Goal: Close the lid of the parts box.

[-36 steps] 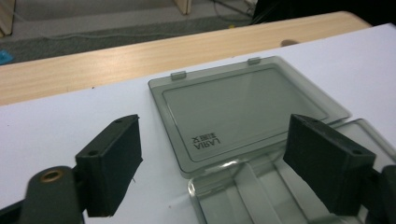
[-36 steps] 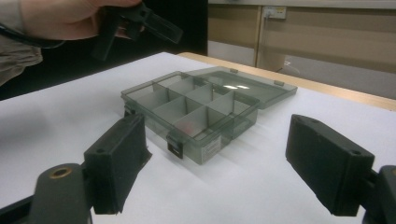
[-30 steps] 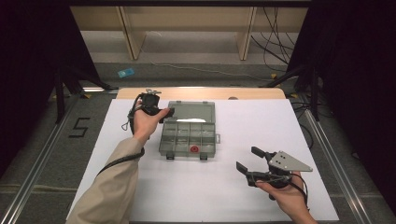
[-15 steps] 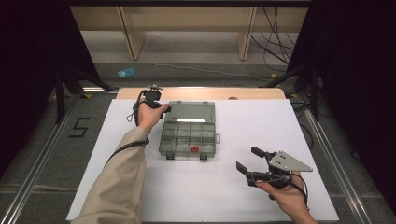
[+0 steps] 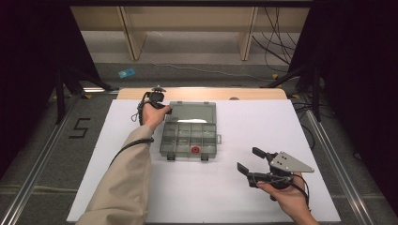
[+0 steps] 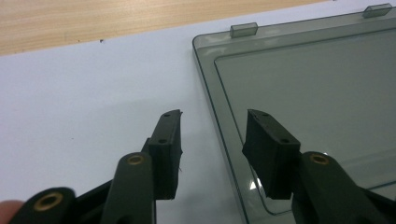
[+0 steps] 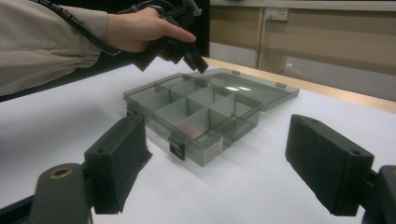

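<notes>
Organizer box (image 5: 190, 136), smoky clear plastic, square compartments

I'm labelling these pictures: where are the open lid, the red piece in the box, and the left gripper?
Open lid (image 6: 303, 93), left gripper view, flat inner panel.
Red piece (image 5: 195, 149), high view, its middle.
Left gripper (image 6: 212, 122), left gripper view, between the jaw tips.

Even overhead light on the white table (image 5: 220, 197), dark curtains to both sides, pale glare on the box lid (image 6: 308, 88) just ahead of the left gripper (image 6: 212, 128), soft shadows under its jaws, right gripper (image 7: 219, 154) jaws slightly blurred up close, background soft
</notes>
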